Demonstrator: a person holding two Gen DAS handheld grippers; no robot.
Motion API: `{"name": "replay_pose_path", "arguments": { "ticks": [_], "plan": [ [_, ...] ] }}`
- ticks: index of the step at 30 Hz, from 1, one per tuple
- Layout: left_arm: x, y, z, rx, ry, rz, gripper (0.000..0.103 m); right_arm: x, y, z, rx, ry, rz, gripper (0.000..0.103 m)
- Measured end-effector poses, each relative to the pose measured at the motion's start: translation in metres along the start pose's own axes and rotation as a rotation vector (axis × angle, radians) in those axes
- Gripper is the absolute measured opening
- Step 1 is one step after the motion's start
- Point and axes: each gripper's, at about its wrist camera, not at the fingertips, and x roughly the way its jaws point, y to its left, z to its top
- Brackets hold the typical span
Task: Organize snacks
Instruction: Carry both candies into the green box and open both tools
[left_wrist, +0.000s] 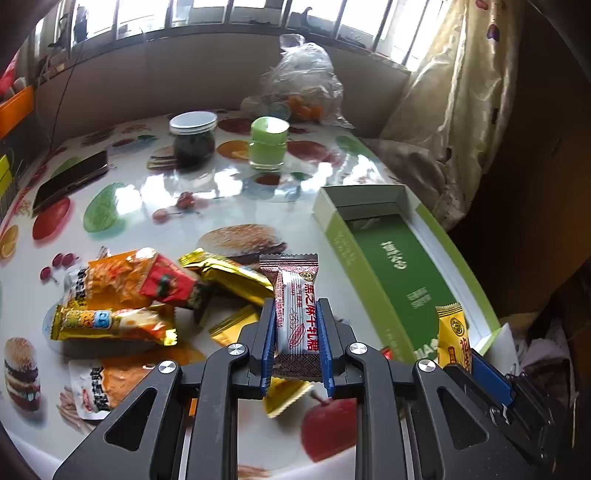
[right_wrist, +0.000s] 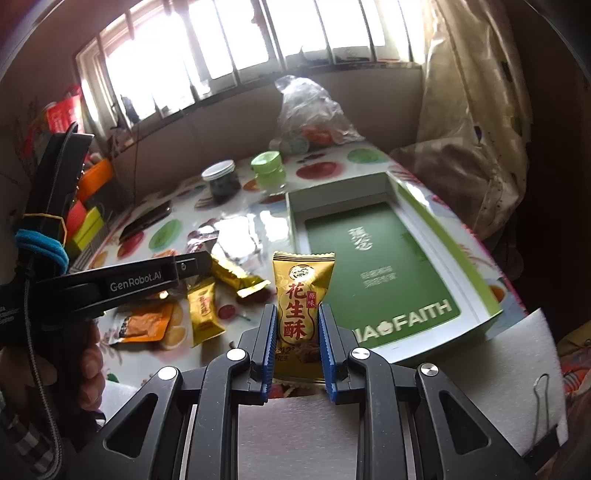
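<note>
My left gripper (left_wrist: 297, 306) is shut on a white and red candy bar (left_wrist: 295, 310), held upright above the table. My right gripper (right_wrist: 297, 310) is shut on a gold peanut-crisp packet (right_wrist: 301, 306), held upright above the table's front edge; the packet also shows in the left wrist view (left_wrist: 452, 336). An open green and white box (right_wrist: 373, 258) lies flat on the right of the table, with nothing inside; it also shows in the left wrist view (left_wrist: 388, 266). Several loose snack packets (left_wrist: 125, 291) lie in a pile on the left; they also show in the right wrist view (right_wrist: 205, 310). The left gripper's body (right_wrist: 122, 280) shows there too.
A dark jar with a white lid (left_wrist: 194, 138) and a green-lidded jar (left_wrist: 268, 142) stand at the back. A clear plastic bag (left_wrist: 301, 83) sits behind them. A dark phone (left_wrist: 70, 181) lies at the left. White foam (right_wrist: 498, 362) lies near the front right corner.
</note>
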Motion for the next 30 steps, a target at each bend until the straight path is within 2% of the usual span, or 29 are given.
{"name": "replay_pose_path", "arguments": {
  "ticks": [14, 21, 30],
  "plan": [
    [0.009, -0.057, 0.014, 0.096, -0.004, -0.104, 0.022, -0.016, -0.048, 0.018, 0.076, -0.062, -0.102, 0.021],
    [0.022, -0.078, 0.020, 0.128, 0.015, -0.138, 0.022, -0.006, -0.069, 0.020, 0.107, -0.042, -0.125, 0.021],
    [0.046, -0.092, 0.019, 0.149, 0.068, -0.146, 0.022, 0.013, -0.082, 0.019, 0.119, -0.003, -0.132, 0.021]
  ]
}}
